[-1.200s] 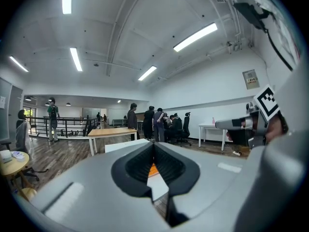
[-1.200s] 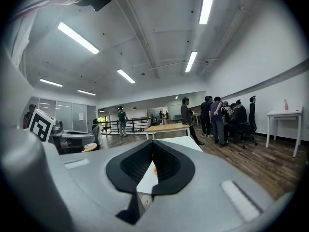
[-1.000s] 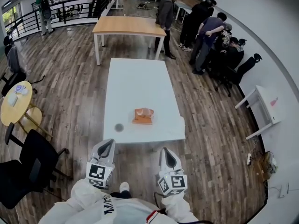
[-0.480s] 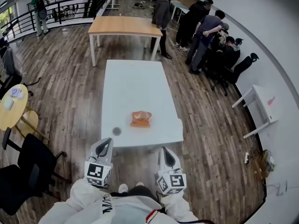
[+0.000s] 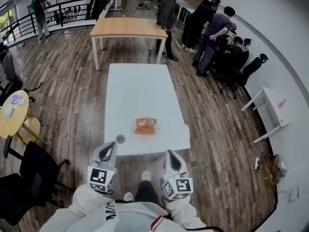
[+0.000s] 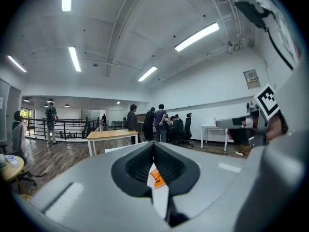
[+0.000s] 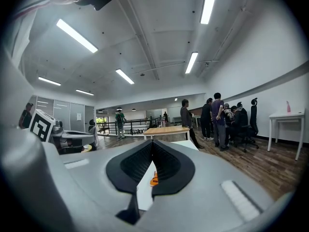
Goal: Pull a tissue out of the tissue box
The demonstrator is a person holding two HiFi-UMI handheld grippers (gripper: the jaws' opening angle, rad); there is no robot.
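Observation:
An orange tissue box (image 5: 145,125) with a tissue puffed out of its top sits near the front of the long white table (image 5: 140,88). Both grippers hang short of the table's near edge, apart from the box. My left gripper (image 5: 110,148) is at the left and my right gripper (image 5: 171,156) at the right. In the left gripper view the left gripper (image 6: 153,145) has its jaws meeting at the tips, with the box (image 6: 157,177) showing far off behind them. The right gripper (image 7: 152,142) is likewise shut and empty, the box (image 7: 153,180) small beyond it.
A small dark round object (image 5: 120,138) lies on the table's front left. A wooden table (image 5: 126,28) stands behind, with several people (image 5: 212,28) at the back right. Black chairs (image 5: 34,163) and a round yellow table (image 5: 12,112) stand left, a white desk (image 5: 270,110) right.
Both grippers have come a little closer to the table's near edge, still shut. A shoe has stepped forward between them. The box has not moved.

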